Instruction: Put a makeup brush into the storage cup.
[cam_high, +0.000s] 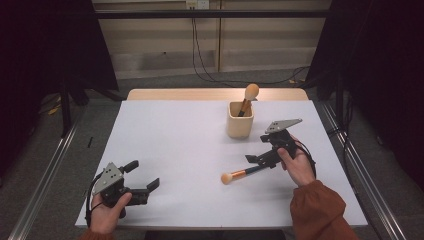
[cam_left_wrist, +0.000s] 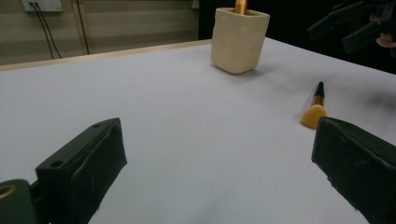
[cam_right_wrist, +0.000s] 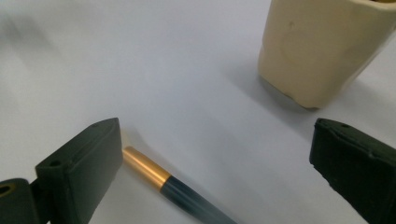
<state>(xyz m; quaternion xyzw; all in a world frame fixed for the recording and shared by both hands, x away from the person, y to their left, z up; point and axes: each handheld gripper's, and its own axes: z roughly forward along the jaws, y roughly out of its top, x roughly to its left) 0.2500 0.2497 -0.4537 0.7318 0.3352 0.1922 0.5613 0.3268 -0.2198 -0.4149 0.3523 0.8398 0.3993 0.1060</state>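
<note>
A make-up brush with a tan head, gold ferrule and dark handle lies on the white table. My right gripper hovers over its handle end, open and holding nothing. In the right gripper view the handle runs under the gap, close to the left jaw of the gripper. A cream cup stands behind, and a second brush sits upright in it. My left gripper rests open near the front left. Its own view has the gripper, the cup and the lying brush.
The table's wooden back edge runs behind the cup. Metal rails flank the table on the floor. White tabletop stretches between the two grippers. The right gripper appears far off in the left gripper view.
</note>
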